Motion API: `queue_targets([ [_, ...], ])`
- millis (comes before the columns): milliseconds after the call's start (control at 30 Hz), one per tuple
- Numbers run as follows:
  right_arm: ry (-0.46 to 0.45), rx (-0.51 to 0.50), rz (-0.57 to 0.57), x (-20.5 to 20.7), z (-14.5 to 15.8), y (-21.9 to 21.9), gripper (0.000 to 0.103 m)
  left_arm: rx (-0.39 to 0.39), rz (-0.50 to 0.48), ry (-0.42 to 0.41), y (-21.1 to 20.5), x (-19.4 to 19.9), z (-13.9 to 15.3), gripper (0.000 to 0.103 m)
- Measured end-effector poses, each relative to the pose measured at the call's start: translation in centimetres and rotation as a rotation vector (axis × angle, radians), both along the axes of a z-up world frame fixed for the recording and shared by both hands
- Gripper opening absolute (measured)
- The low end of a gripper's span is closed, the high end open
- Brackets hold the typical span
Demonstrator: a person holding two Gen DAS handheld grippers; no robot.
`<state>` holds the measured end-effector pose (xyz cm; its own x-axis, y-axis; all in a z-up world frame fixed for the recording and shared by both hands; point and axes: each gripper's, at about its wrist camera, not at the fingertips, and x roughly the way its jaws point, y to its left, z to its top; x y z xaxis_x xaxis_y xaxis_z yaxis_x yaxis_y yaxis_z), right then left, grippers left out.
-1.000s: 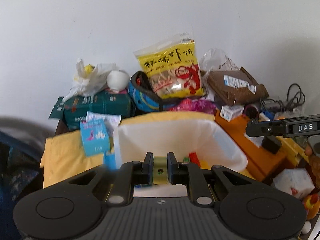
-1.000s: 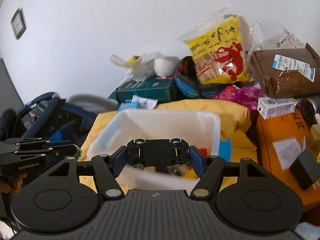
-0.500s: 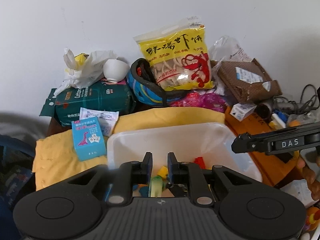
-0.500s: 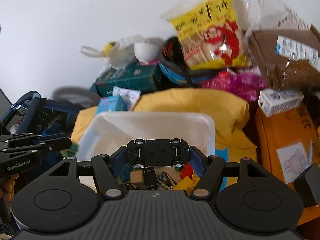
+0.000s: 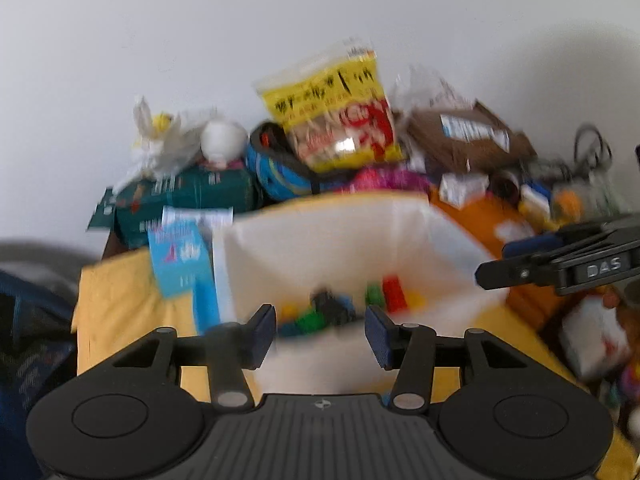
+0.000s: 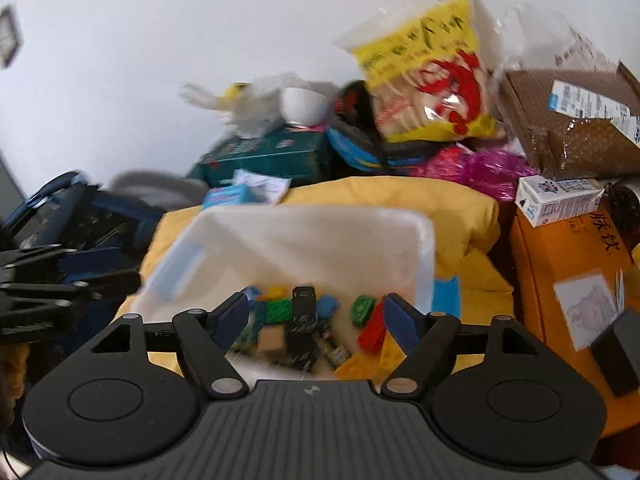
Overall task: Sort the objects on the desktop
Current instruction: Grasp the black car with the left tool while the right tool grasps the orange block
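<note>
A white plastic bin (image 5: 344,240) (image 6: 320,236) sits on a yellow cloth and holds several coloured toy bricks (image 6: 362,310) and a black toy car chassis (image 6: 302,300). My left gripper (image 5: 320,332) is open and empty above the bin's near edge. My right gripper (image 6: 314,318) is open and empty, just above the bin's contents. The right gripper shows at the right of the left wrist view (image 5: 560,266); the left gripper shows at the left of the right wrist view (image 6: 60,284). Both views are blurred.
Behind the bin lie a yellow snack bag (image 5: 332,120), a green box (image 5: 188,196), a blue card box (image 5: 180,256), a brown parcel (image 6: 572,120), a pink bag (image 6: 480,168) and an orange box (image 6: 568,264) with a small carton (image 6: 556,200).
Both grippers have opened. The left let go of a small yellow-green piece and the right let go of the black toy car chassis, which now lies in the bin.
</note>
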<state>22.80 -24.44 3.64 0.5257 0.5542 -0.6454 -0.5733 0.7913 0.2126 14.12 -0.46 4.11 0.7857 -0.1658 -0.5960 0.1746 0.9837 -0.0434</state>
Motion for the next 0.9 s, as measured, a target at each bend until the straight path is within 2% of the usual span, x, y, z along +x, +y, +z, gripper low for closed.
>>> queue_targets([
  [133, 0.006, -0.063, 0.06, -4.6, -4.2, 0.4, 0.075, 0.012, 0.024, 0.085, -0.5, -2.2, -4.9, 0.053],
  [267, 0.068, -0.141, 0.129, -6.2, -9.1, 2.8, 0.055, 0.114, -0.029, 0.113, -1.3, -2.2, -8.9, 0.053],
  [367, 0.076, -0.147, 0.143, -6.3, -11.0, 4.6, 0.053, 0.113, -0.029, 0.136, -1.3, -1.4, -10.2, 0.053],
  [500, 0.045, -0.152, 0.146, -5.8, -12.1, 6.5, 0.053, 0.118, -0.034, 0.138, -1.4, -1.1, -10.7, 0.053],
  [600, 0.014, -0.212, 0.169, -5.8, -13.2, 7.4, 0.049, 0.12, -0.037, 0.14, -1.6, -1.2, -10.9, 0.053],
  [633, -0.005, -0.219, 0.169, -5.8, -13.2, 7.6, 0.044, 0.122, -0.04, 0.143, -1.6, -1.2, -11.1, 0.053],
  [667, -0.01, -0.213, 0.177, -5.8, -13.2, 7.5, 0.031, 0.125, -0.042, 0.144, -1.7, -1.1, -11.2, 0.053],
  [700, -0.015, -0.209, 0.189, -5.9, -13.0, 7.5, 0.026, 0.128, -0.043, 0.147, -1.8, -0.9, -11.3, 0.053],
  [800, -0.036, -0.216, 0.231, -6.7, -12.8, 7.1, 0.026, 0.123, -0.044, 0.156, -1.9, -0.4, -11.7, 0.053],
  [900, -0.026, -0.199, 0.21, -7.1, -12.5, 5.7, 0.026, 0.125, -0.059, 0.151, -2.4, 0.2, -12.1, 0.053],
])
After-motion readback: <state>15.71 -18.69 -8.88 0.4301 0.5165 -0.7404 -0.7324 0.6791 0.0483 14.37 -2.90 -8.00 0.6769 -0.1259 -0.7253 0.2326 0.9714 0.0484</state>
